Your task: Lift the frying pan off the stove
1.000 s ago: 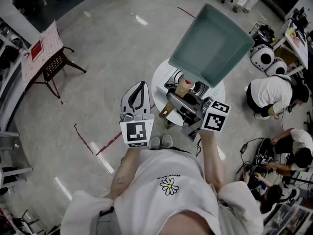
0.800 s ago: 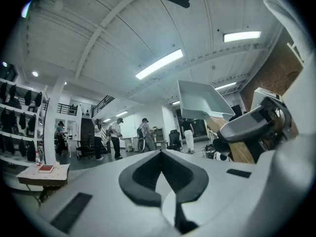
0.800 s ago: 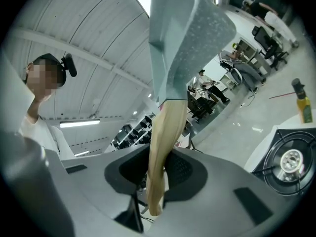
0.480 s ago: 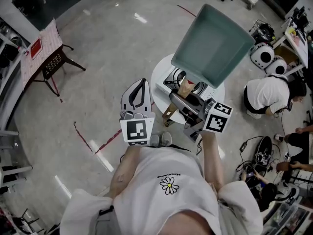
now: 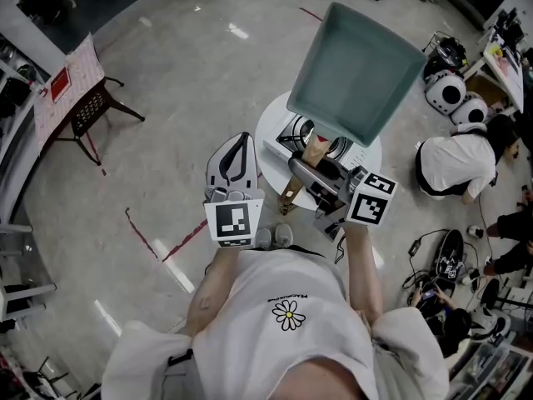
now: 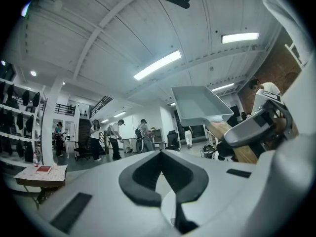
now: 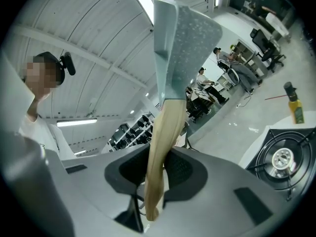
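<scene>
A square teal frying pan (image 5: 358, 69) with a wooden handle (image 5: 315, 150) hangs tilted in the air above the stove (image 5: 297, 134), which sits on a small round white table (image 5: 268, 132). My right gripper (image 5: 306, 167) is shut on the handle. In the right gripper view the handle (image 7: 160, 147) runs up between the pads (image 7: 183, 171) to the pan (image 7: 185, 48), with the stove's burner (image 7: 284, 159) below at the right. My left gripper (image 5: 238, 145) is held left of the table, shut and empty. In the left gripper view its tips (image 6: 159, 154) meet, and the pan (image 6: 200, 105) shows beyond.
A dark bottle (image 7: 295, 107) stands behind the stove. People (image 5: 454, 161) crouch on the floor to the right among cables and gear. A side table with red papers (image 5: 71, 86) stands at the far left. Red tape (image 5: 146, 240) marks the floor near my feet.
The pan stays raised in the right gripper, almost in the same place. The left gripper has not moved. The people at the right have shifted.
</scene>
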Action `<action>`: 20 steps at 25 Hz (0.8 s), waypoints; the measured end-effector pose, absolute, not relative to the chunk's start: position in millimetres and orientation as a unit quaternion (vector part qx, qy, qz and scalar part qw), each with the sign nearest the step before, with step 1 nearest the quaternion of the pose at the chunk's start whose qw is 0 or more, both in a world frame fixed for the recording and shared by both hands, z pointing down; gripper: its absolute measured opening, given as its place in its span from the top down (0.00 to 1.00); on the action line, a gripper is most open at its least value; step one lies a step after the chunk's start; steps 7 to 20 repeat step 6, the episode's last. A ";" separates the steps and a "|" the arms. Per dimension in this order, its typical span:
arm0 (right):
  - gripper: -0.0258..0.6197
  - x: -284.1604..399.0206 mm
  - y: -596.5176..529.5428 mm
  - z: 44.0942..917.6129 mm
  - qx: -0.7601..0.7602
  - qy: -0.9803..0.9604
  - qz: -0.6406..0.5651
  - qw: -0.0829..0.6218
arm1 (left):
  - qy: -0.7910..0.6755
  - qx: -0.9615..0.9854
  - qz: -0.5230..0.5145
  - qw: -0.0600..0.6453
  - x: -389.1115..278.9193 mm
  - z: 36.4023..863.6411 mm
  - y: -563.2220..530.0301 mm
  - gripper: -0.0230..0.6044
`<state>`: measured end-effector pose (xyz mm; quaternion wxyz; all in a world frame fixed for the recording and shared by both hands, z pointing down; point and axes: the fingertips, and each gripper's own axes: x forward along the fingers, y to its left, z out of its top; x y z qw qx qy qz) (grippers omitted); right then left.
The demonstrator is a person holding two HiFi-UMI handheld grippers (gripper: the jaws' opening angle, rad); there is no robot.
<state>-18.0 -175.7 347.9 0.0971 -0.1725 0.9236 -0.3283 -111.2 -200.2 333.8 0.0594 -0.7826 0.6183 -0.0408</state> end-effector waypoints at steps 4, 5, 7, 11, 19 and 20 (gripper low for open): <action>0.83 -19.8 -173.8 349.4 -0.169 0.924 -0.330 0.096 | 0.618 -0.783 -0.041 0.059 -111.2 334.9 -200.0 0.97; 0.83 -19.7 -172.9 350.3 -0.169 0.924 -0.330 0.096 | 0.618 -0.783 -0.041 0.059 -110.9 335.6 -199.4 0.97; 0.83 -19.7 -172.0 351.2 -0.169 0.924 -0.329 0.095 | 0.618 -0.783 -0.041 0.059 -110.7 336.4 -198.7 0.97; 0.83 -19.7 -172.0 351.2 -0.169 0.924 -0.329 0.095 | 0.618 -0.783 -0.041 0.059 -110.7 336.4 -198.7 0.97; 0.83 -19.7 -172.0 351.2 -0.169 0.924 -0.329 0.095 | 0.618 -0.783 -0.041 0.059 -110.7 336.4 -198.7 0.97; 0.83 -19.7 -172.0 351.2 -0.169 0.924 -0.329 0.095 | 0.618 -0.783 -0.041 0.059 -110.7 336.4 -198.7 0.97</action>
